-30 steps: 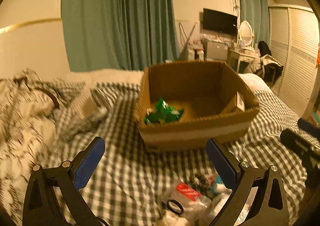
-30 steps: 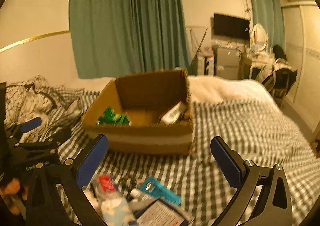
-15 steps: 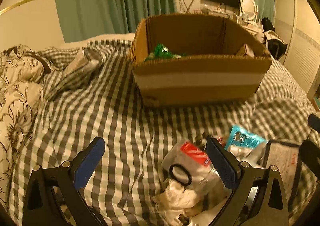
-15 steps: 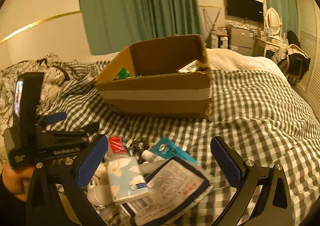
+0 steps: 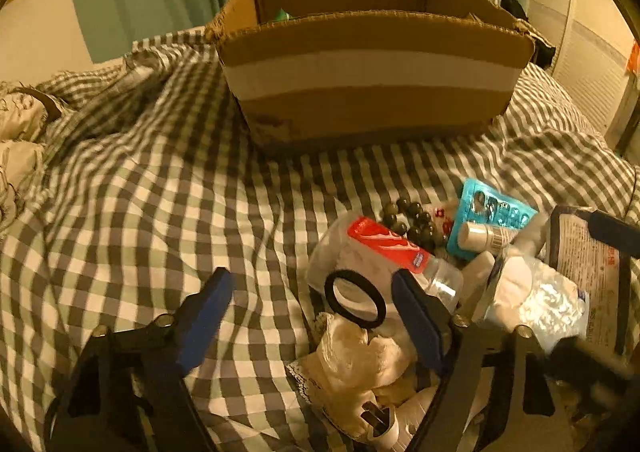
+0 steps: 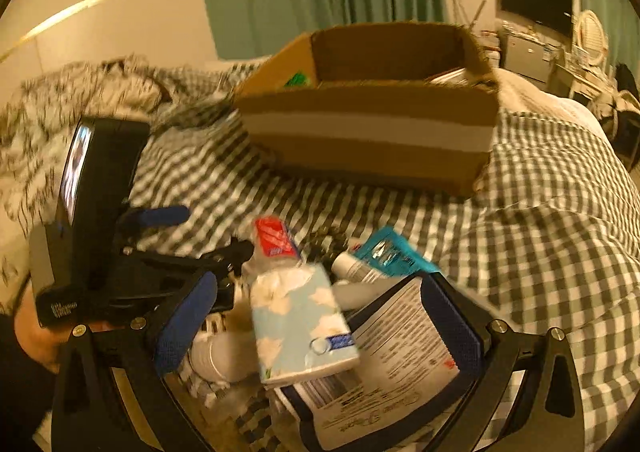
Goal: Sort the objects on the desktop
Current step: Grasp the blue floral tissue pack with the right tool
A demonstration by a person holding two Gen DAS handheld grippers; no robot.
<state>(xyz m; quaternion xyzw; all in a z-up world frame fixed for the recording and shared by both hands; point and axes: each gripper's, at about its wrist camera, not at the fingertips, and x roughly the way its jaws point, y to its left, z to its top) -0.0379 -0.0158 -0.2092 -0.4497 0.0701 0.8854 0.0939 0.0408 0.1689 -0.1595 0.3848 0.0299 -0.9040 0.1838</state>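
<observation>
Brown corrugated cardboard box [image 5: 372, 64] with a pale tape band sits on the grey-and-white checked bed cover [image 5: 152, 204], beyond a heap of small items. Over that heap the left gripper [image 5: 312, 316] is closing, a black hair-tie ring [image 5: 355, 300] between its blue pads, untouched. Beside it, the right gripper [image 6: 320, 326] stands released around a sky-blue cloud-print tissue pack [image 6: 300, 322].

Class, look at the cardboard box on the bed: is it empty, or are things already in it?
Not empty. Inside the cardboard box, a green item shows at its left and a pale item at its right.
</observation>
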